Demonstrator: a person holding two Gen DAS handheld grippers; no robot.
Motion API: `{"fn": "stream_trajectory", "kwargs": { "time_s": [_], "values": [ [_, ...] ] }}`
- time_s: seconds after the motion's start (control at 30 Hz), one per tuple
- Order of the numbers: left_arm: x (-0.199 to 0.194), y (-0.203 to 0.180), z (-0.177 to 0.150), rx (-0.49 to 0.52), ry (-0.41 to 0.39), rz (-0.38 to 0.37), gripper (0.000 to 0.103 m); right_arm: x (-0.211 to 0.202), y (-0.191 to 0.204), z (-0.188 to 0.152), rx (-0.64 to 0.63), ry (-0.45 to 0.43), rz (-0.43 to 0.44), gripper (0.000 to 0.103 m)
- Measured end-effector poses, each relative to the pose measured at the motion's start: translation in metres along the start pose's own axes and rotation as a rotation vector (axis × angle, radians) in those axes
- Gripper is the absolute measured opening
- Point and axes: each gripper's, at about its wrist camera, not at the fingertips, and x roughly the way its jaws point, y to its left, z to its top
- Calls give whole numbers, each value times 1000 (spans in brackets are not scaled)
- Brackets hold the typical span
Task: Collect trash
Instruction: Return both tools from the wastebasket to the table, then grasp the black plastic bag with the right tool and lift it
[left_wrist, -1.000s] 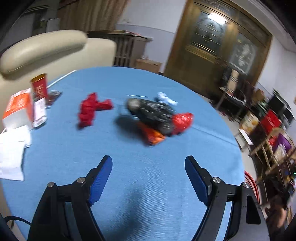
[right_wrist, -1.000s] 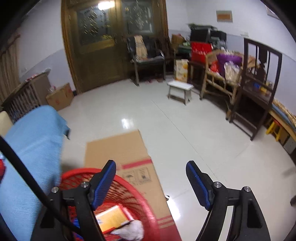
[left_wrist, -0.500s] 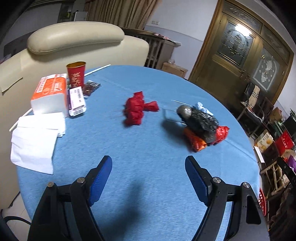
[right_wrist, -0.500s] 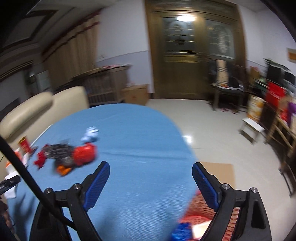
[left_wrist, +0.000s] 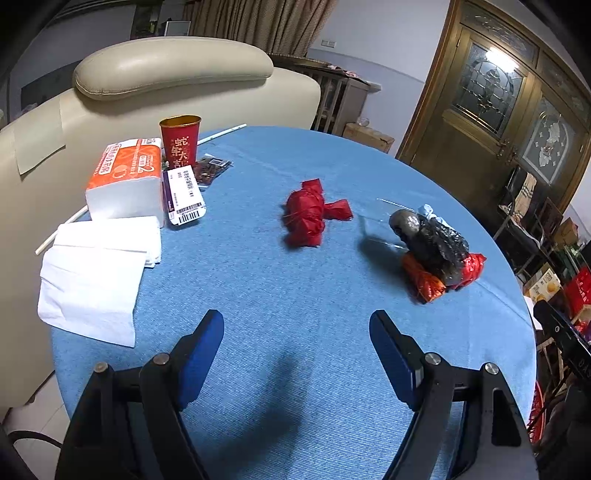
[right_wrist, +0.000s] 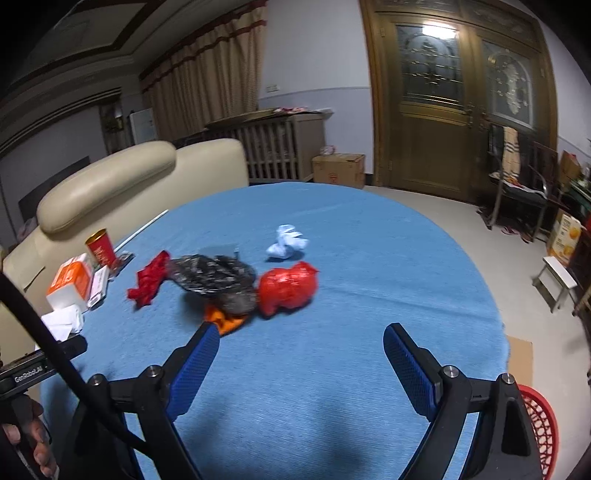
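Observation:
Trash lies on the blue-clothed round table (left_wrist: 295, 295): a crumpled red wrapper (left_wrist: 310, 218) (right_wrist: 149, 278), and to its right a pile of a black bag (left_wrist: 432, 236) (right_wrist: 214, 277), an orange wrapper (left_wrist: 424, 280) (right_wrist: 223, 321), a red bag (left_wrist: 472, 266) (right_wrist: 288, 288) and a pale blue wad (left_wrist: 428, 212) (right_wrist: 286, 243). My left gripper (left_wrist: 295, 332) hangs open over bare cloth, short of the red wrapper. My right gripper (right_wrist: 301, 336) is open too and empty, with the red bag just ahead and the orange wrapper by its left fingertip.
On the table's far left are an orange tissue pack (left_wrist: 125, 173), a red cup (left_wrist: 180, 142), a labelled packet (left_wrist: 183, 194) and white napkins (left_wrist: 96, 273). A cream sofa (left_wrist: 166, 70) backs the table. A red basket (right_wrist: 539, 417) stands on the floor at the right, by flat cardboard (right_wrist: 521, 362).
The right view has swung from the red basket and floor round to the table and trash, its jaws a little wider. The left view has shifted left; the pile now sits to the right.

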Motion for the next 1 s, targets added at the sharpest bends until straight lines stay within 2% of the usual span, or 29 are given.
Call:
{"fn": "stream_trajectory", "kwargs": {
  "time_s": [0.2,0.53,0.7,1.0],
  "values": [
    [4,3,1,8,12,25,81,6,22,10,-52,8,26,92],
    [4,9,0,1,17,32,81,43,63,24,-188,65,69,92],
    [8,15,2,-13,21,41,81,71,84,29,-282,103,72,92],
    [15,22,5,-27,33,46,81,109,101,37,-354,140,50,92]
  ]
}}
